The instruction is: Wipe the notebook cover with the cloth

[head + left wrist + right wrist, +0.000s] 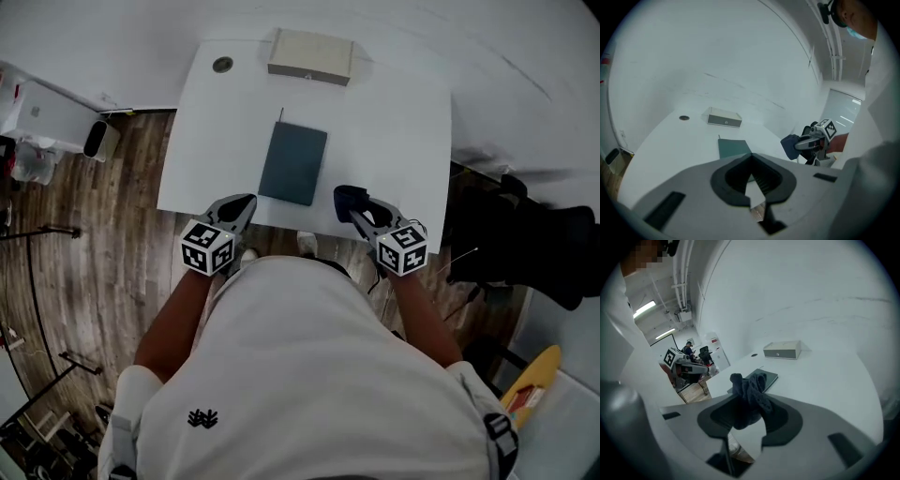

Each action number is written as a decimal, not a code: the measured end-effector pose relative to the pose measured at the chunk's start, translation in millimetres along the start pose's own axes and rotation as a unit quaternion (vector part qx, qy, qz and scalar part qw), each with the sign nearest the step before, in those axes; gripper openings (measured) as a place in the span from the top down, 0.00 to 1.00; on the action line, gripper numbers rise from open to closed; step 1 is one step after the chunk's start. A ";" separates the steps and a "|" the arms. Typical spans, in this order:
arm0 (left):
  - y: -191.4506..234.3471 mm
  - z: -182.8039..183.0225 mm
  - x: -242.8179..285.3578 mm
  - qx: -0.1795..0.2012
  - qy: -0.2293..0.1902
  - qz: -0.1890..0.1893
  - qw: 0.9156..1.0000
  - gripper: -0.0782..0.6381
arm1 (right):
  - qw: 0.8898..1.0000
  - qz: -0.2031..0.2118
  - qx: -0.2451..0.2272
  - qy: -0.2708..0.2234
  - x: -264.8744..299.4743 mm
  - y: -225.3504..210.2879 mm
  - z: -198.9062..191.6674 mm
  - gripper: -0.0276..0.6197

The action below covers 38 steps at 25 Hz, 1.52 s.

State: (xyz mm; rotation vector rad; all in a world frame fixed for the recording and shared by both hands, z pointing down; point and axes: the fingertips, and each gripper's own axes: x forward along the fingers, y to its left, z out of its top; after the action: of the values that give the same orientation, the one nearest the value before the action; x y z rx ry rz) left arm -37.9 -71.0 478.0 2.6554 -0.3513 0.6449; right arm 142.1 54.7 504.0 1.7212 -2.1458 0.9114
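one notebook lies flat, long axis running toward the box.

The right tongs are clamped on a bunched dark blue cloth that sticks up between the jaws. Just beyond it, a dark teal flat notebook lies on the white tabletop. A grey rectangular box sits farther back, and the left tongs hang off the tabletop's edge.
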 end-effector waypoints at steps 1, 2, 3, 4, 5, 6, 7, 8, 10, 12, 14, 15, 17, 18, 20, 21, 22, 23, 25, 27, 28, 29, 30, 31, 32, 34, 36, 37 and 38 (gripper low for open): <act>0.7 3.3 -6.1 0.002 -0.003 -0.006 1.000 0.88 | 1.000 -0.008 0.003 -0.008 -3.2 10.4 -0.9 0.75; 0.9 6.0 -12.6 0.003 -0.006 -0.012 1.000 0.88 | 1.000 -0.014 0.004 -0.015 -5.7 21.5 -0.8 0.75; 0.8 8.5 -19.2 0.004 -0.009 -0.021 1.000 0.88 | 1.000 -0.019 0.006 -0.023 -7.5 33.1 0.8 0.75; 0.7 10.9 -26.2 0.007 -0.012 -0.032 0.999 0.88 | 0.999 -0.023 0.009 -0.032 -8.6 44.9 3.4 0.75; 0.7 13.0 -33.3 0.010 -0.015 -0.041 0.999 0.88 | 0.999 -0.027 0.012 -0.040 -9.4 56.5 6.4 0.75; 0.7 14.6 -40.5 0.014 -0.017 -0.050 0.998 0.88 | 0.998 -0.032 0.013 -0.048 -10.6 67.5 9.3 0.75; 0.4 15.6 -47.7 0.018 -0.019 -0.058 0.998 0.88 | 0.998 -0.038 0.012 -0.055 -12.8 77.8 11.9 0.75; -0.2 16.3 -54.8 0.022 -0.022 -0.064 0.997 0.88 | 0.997 -0.045 0.012 -0.062 -15.7 87.3 14.3 0.75; -1.6 16.8 -67.4 0.027 -0.026 -0.077 0.996 0.88 | 0.995 -0.060 0.011 -0.075 -22.5 103.3 18.4 0.75; -3.3 15.7 -77.7 0.034 -0.027 -0.088 0.995 0.88 | 0.993 -0.075 0.008 -0.085 -29.4 116.8 20.0 0.75; -4.8 12.8 -87.5 0.042 -0.027 -0.098 0.994 0.88 | 0.992 -0.087 0.010 -0.092 -35.2 131.0 17.7 0.75; -5.0 10.9 -92.8 0.044 -0.028 -0.102 0.993 0.88 | 0.991 -0.091 0.012 -0.094 -37.1 138.6 15.9 0.75; -3.9 7.7 -104.1 0.044 -0.032 -0.111 0.992 0.88 | 0.990 -0.098 0.015 -0.100 -38.4 153.1 13.4 0.75; -3.1 6.5 -109.1 0.044 -0.033 -0.114 0.992 0.88 | 0.990 -0.101 0.015 -0.102 -38.1 159.5 13.0 0.75; -2.7 3.7 -117.0 0.046 -0.034 -0.119 0.991 0.88 | 0.989 -0.103 0.014 -0.104 -37.4 170.3 12.3 0.75; -3.1 1.6 -120.5 0.048 -0.034 -0.121 0.991 0.88 | 0.989 -0.105 0.013 -0.104 -37.3 175.3 11.1 0.75; -3.7 -0.7 -123.9 0.050 -0.033 -0.123 0.991 0.88 | 0.989 -0.106 0.013 -0.104 -37.4 180.2 9.7 0.75; -4.3 -2.6 -126.6 0.051 -0.032 -0.124 0.990 0.88 | 0.989 -0.107 0.014 -0.104 -37.9 184.6 8.8 0.75; -4.4 -3.4 -129.5 0.056 -0.032 -0.126 0.990 0.88 | 0.989 -0.108 0.013 -0.105 -37.8 191.3 10.1 0.75; -2.9 -2.9 -131.1 0.059 -0.033 -0.126 0.990 0.88 | 0.989 -0.106 0.009 -0.105 -35.1 197.0 12.1 0.75; -2.5 -3.0 -131.5 0.061 -0.033 -0.126 0.990 0.88 | 0.989 -0.104 0.007 -0.104 -33.9 199.5 12.1 0.75; -2.7 -2.9 -131.3 0.061 -0.034 -0.128 0.989 0.88 | 0.989 -0.104 0.006 -0.104 -33.3 201.2 12.1 0.75; -3.4 -2.4 -130.9 0.062 -0.035 -0.130 0.989 0.88 | 0.989 -0.104 0.005 -0.104 -33.3 202.2 12.1 0.75; -4.3 -1.7 -130.8 0.062 -0.036 -0.131 0.989 0.88 | 0.989 -0.105 0.004 -0.104 -33.6 203.1 12.3 0.75; -5.1 -1.2 -131.5 0.063 -0.036 -0.133 0.988 0.88 | 0.989 -0.106 0.003 -0.104 -33.9 204.2 12.7 0.75; -5.6 -0.9 -134.9 0.063 -0.038 -0.134 0.988 0.88 | 0.989 -0.107 0.000 -0.105 -33.7 207.4 13.8 0.75; -5.1 -1.5 -138.4 0.066 -0.038 -0.135 0.988 0.88 | 0.989 -0.107 -0.004 -0.104 -32.3 210.9 14.2 0.75; -4.4 -2.0 -139.3 0.067 -0.038 -0.134 0.988 0.88 | 0.989 -0.107 -0.005 -0.103 -31.2 211.9 14.1 0.75; -3.5 -2.5 -140.0 0.067 -0.039 -0.134 0.988 0.88 | 0.989 -0.106 -0.005 -0.102 -29.6 212.8 13.8 0.75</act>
State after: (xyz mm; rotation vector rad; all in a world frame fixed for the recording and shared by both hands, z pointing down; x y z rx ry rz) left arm -158.6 -46.0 411.5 2.7916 0.0311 0.4968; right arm -47.7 93.2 409.9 2.0696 -2.0269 0.6921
